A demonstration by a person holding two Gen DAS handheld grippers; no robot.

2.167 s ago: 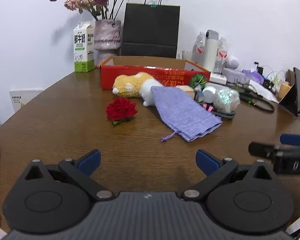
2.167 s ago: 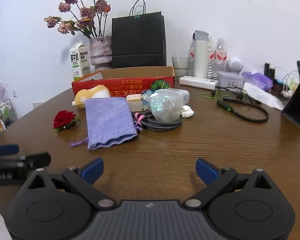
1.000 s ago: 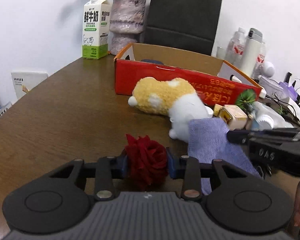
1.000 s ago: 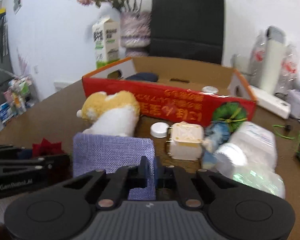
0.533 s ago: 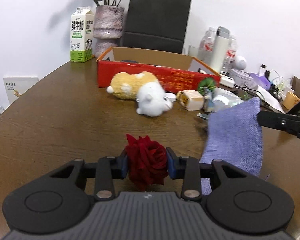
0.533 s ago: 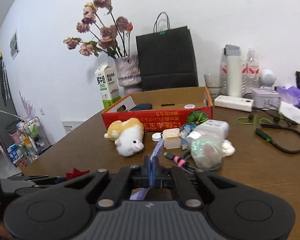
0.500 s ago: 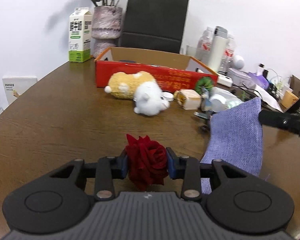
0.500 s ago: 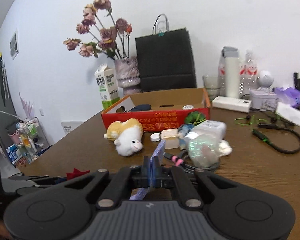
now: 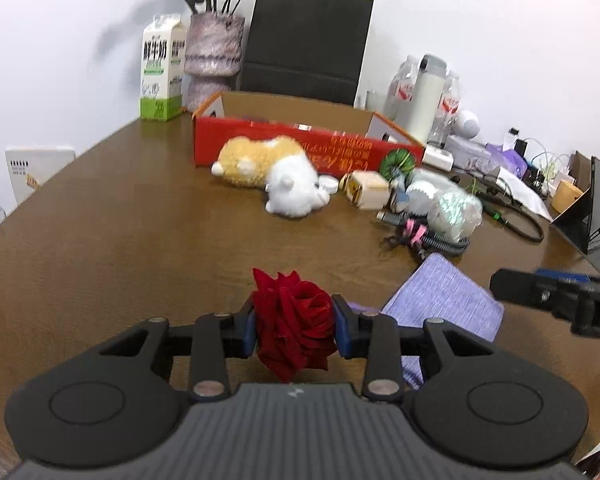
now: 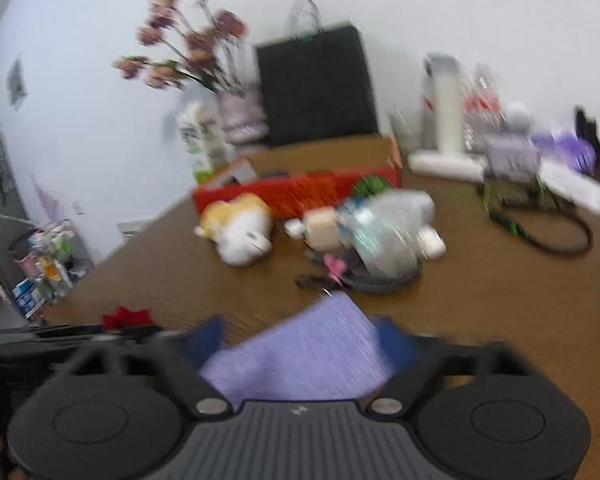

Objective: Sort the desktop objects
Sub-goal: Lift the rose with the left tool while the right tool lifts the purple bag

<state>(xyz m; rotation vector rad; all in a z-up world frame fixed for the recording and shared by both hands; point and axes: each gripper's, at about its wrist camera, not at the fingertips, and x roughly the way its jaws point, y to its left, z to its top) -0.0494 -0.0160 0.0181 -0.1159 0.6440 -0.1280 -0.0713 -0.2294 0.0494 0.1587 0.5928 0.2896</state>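
Keeping left gripper clamping the rose, right gripper opening wide, releasing purple pouch flat, near table edge.

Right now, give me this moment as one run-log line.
left gripper: shut on red rose | right gripper: jaws opening, purple pouch between them, unpressed | red box: behind

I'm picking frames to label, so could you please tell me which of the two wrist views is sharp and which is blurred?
Left wrist view: mostly sharp, the red rose and black paper bag crisp, fisheye bending the table edge. Right wrist view: motion-smeared throughout, the purple pouch, plush toy and dried flowers streaked, small clutter unreadable.
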